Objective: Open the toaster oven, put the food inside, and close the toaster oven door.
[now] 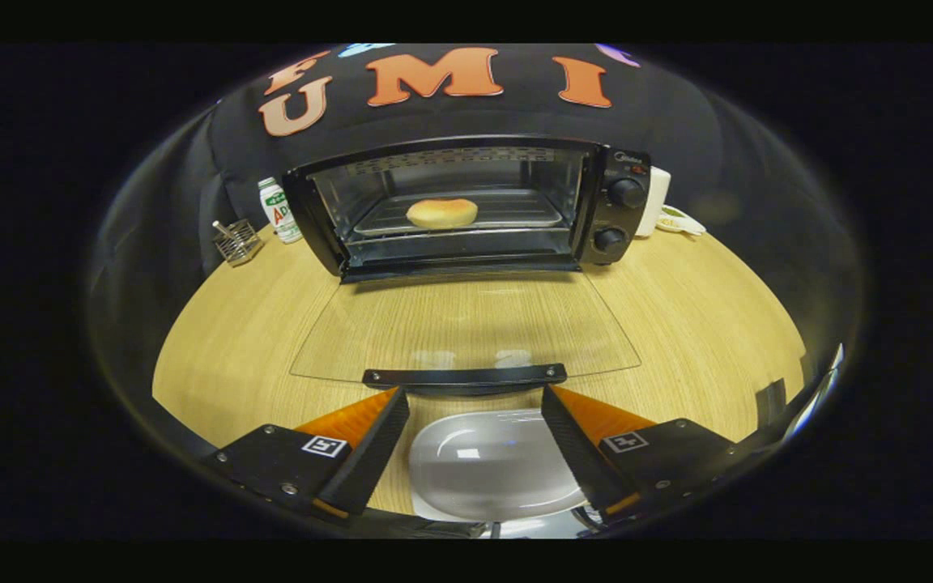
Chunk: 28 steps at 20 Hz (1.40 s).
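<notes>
A: Right, logging from my remote seat. What carries everything?

B: Wooden table (223, 340), round-edged, pale grain. Biggest thing on it is the toaster oven (466, 206), standing at the far edge, black body, cavity facing me.

A: Door?

B: Glass door (466, 324) is folded fully down, lying flat out over the table toward me. Its black handle (465, 376) sits at the near end of the glass, just ahead of my fingertips.

A: Next down in size?

B: White plate (487, 470) at the near edge of the table, between my two fingers. It looks bare from what I see.

A: And the tongs?

B: My gripper (475, 405) hangs over the near edge with its jaws spread wide, plate-width apart. Nothing is between them in their grasp; neither finger touches the handle or the plate that I can make out.

A: The food?

B: Bun (442, 213), round and golden, lies on the tray (515, 217) inside the oven cavity, about mid-tray, slightly left of centre.

A: Small stuff?

B: Two knobs (627, 193) on the oven's right panel, one above the other. White bottle (279, 210) with a green label at the far-left edge, just beside the oven's left wall. Wire basket (237, 241) left of the bottle, nearer the table's rim. A white mug (654, 198) behind the oven's right side, and a small white dish (681, 220) beside that at the far-right edge; its contents are too small to tell.
</notes>
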Available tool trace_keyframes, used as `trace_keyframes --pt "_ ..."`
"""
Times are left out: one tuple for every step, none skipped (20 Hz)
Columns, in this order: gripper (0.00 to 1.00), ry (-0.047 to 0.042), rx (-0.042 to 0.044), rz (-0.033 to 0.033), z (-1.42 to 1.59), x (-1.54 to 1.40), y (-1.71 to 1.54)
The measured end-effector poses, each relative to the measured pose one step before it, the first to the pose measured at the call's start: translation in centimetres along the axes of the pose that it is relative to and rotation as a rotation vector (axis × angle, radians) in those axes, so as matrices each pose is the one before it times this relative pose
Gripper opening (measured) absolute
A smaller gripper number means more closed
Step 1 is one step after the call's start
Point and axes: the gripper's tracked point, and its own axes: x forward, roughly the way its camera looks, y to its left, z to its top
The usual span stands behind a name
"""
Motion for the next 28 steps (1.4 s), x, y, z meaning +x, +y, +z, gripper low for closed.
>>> trace_keyframes --pt "0.99 0.00498 -0.00779 -0.00001 0.065 0.217 0.102" --pt "0.99 0.00169 -0.00696 0.00050 0.084 0.217 0.086" --pt "0.99 0.02106 -0.00260 -0.00658 -0.300 0.262 -0.094" --pt "0.99 0.00502 -0.00709 0.00715 -0.136 0.168 0.174" --pt "0.99 -0.00624 -0.00248 -0.00633 0.286 0.026 -0.034" --pt "0.99 0.00060 -0.00294 -0.00172 -0.045 -0.103 0.056" --pt "0.99 -0.01083 0.00395 -0.00145 0.347 -0.167 -0.022" --pt "0.99 -0.00465 -0.00029 0.00078 0.176 -0.226 0.016" --pt "0.99 -0.00614 -0.00183 -0.00009 0.342 -0.213 -0.006" --pt "0.99 -0.00716 0.00158 -0.00104 0.266 -0.314 -0.062" --pt "0.99 -0.00950 0.00160 -0.00164 0.460 -0.328 -0.047" --pt "0.99 -0.01128 0.00102 -0.00178 0.422 -0.385 0.016" --pt "0.99 -0.01310 0.00174 -0.00178 0.594 -0.350 0.006" --pt "0.99 -0.00829 0.00200 0.00021 0.455 -0.296 -0.004" --pt "0.99 -0.00752 0.00266 -0.00063 0.514 -0.269 -0.027" --pt "0.98 -0.01036 0.00143 -0.00148 0.497 -0.247 -0.036" --pt "0.98 -0.00946 0.00065 -0.00170 0.555 -0.212 -0.049" --pt "0.98 -0.01442 0.00555 -0.00004 0.628 -0.242 0.089" --pt "0.98 -0.01253 0.00306 0.00059 0.682 -0.225 0.021" --pt "0.98 -0.01445 0.01317 0.00041 0.764 -0.094 0.014" --pt "0.98 -0.01063 0.01849 0.00156 0.788 -0.076 0.070" --pt "0.98 -0.01046 0.01415 0.00243 0.639 -0.091 0.019" --pt "0.98 -0.01253 0.00508 0.00235 0.691 -0.033 0.075" --pt "0.98 -0.00889 -0.00234 0.00096 0.511 0.021 -0.097" --pt "0.98 -0.00765 0.00171 0.00155 0.570 -0.059 -0.081" --pt "0.98 -0.01188 0.00643 0.00322 0.649 0.049 0.122" --pt "0.99 -0.01012 0.00583 0.00324 0.634 0.075 0.128" --pt "0.99 -0.00947 0.00666 0.00262 0.682 0.076 0.054"
